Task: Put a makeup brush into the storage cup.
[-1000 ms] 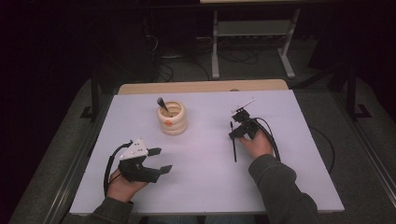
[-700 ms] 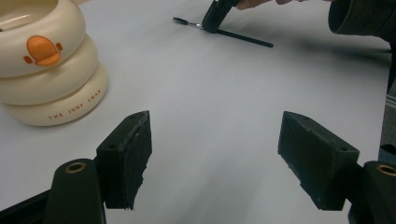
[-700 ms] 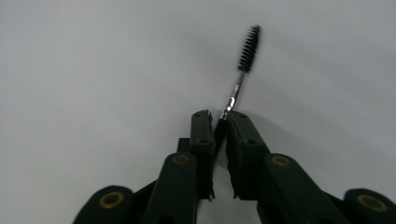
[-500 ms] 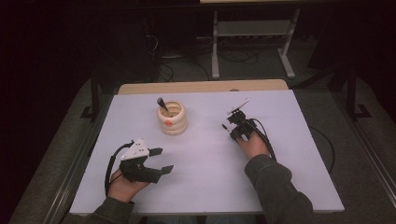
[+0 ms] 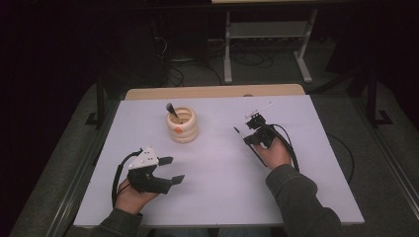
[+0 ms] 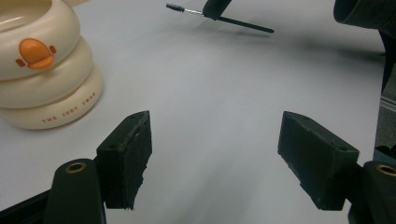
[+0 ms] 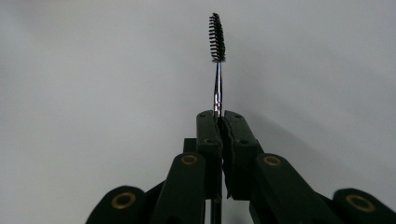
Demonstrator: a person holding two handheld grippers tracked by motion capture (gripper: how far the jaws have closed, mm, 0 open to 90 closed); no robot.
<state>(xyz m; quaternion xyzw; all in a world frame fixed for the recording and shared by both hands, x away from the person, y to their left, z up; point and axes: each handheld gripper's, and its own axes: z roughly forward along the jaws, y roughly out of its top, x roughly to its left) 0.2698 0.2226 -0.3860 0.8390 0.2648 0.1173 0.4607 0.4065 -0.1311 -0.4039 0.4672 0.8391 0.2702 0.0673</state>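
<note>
A thin spoolie brush (image 7: 217, 37) with a black bristle head and metal neck sticks out from my right gripper (image 7: 222, 114), which is shut on its stem. In the high view that right gripper (image 5: 245, 138) hovers over the table's right half, and the brush's black handle (image 5: 254, 154) slants back toward the hand. My left gripper (image 5: 173, 169) rests at the front left, open, with bare table between its pads (image 6: 128, 154). A cream ringed holder (image 5: 182, 126) with an orange mark stands at centre back, a dark brush (image 5: 171, 110) leaning in it.
The white table top (image 5: 217, 192) has a wooden strip (image 5: 212, 92) along its far edge. Cables trail from both grippers. Beyond the table are a dark floor, a metal stand (image 5: 269, 34) and loose cables.
The right gripper has turned slightly with the brush, so the handle now slants instead of pointing straight back. The left gripper has stayed put.
</note>
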